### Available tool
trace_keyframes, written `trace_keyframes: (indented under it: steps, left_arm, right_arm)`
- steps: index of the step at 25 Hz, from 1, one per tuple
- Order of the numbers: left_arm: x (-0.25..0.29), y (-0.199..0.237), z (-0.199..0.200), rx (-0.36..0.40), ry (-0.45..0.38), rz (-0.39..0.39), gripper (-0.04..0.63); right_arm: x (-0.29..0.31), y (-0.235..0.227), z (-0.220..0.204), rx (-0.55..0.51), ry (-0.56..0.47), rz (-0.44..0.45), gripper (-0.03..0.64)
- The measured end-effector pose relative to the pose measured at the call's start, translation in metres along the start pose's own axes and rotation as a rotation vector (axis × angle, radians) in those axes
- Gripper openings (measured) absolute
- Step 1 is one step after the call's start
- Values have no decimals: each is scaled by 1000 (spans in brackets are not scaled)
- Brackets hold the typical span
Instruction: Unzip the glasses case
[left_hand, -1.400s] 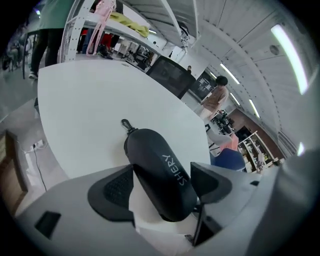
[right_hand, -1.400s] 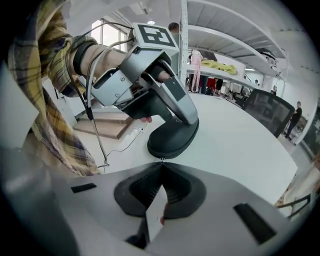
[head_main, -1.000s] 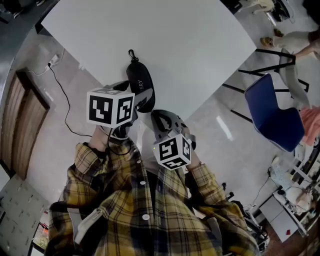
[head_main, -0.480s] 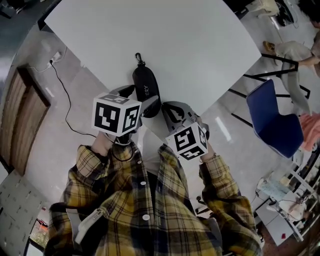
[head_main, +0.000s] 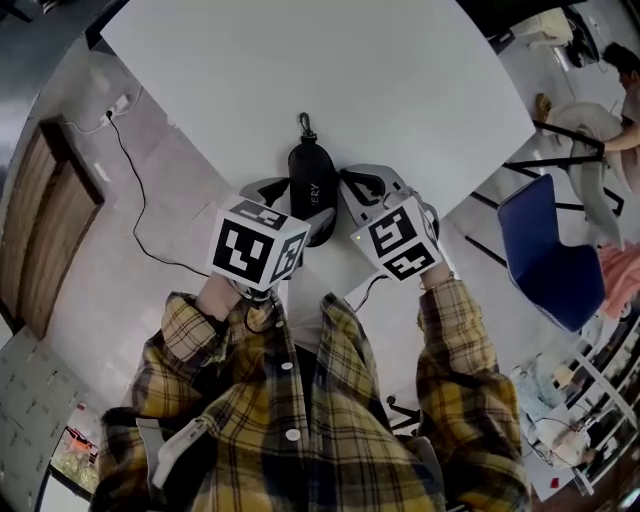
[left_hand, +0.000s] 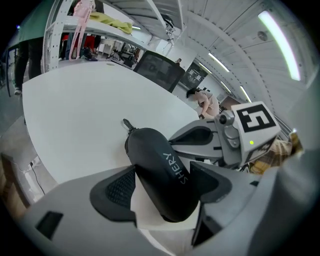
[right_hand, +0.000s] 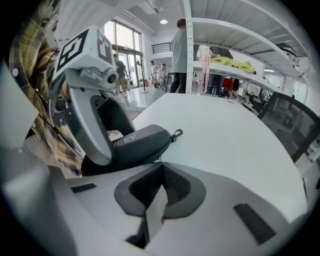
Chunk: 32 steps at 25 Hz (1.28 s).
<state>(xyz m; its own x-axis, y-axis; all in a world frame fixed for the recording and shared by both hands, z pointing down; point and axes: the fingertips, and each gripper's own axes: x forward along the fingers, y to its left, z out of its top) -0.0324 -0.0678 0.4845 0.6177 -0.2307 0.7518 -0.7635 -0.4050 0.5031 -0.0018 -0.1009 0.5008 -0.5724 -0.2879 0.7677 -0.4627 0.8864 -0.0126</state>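
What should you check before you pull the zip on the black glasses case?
1. The glasses case lies flat on the white table: ok.
2. The left gripper has a jaw on each side of the case and looks to be pressing it: ok.
3. The right gripper has its jaws together right at the case's edge: ok.
4. The zip's pull is pinched between the right jaws: cannot tell, it is too small to see.
5. The clip on the far end is out of the way of both grippers: ok.
6. The case is open: not ok, it looks closed all round.
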Motion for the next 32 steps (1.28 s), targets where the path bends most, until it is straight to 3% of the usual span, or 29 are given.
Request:
trace_keyframes:
  steps: [9,12,16,23,28,32]
  left_arm:
    - [3,-3,2,77,49,-20,349]
    - [10,-14,0,179,110,-54,346]
    - [22,-36,-11,370,216,-139,327]
    - [30,-66,-39,615,371,-305,301]
    - [31,-76,-45,706,426,-367,296]
    - [33,-73,-45,733,488,-357,296]
  right_arm:
    - [8,-18,7,16,4,-8,-2]
    - [-7,-18,-9,73,11,-42,-2]
    - [-36,-10,-47,193,36,-94,-2]
    - [-75,35,-96,439,29,-173,-2]
    - [-84,51,-109,586,-12,-232,-2]
    - [-84,48,-111,552,-17,-230,-2]
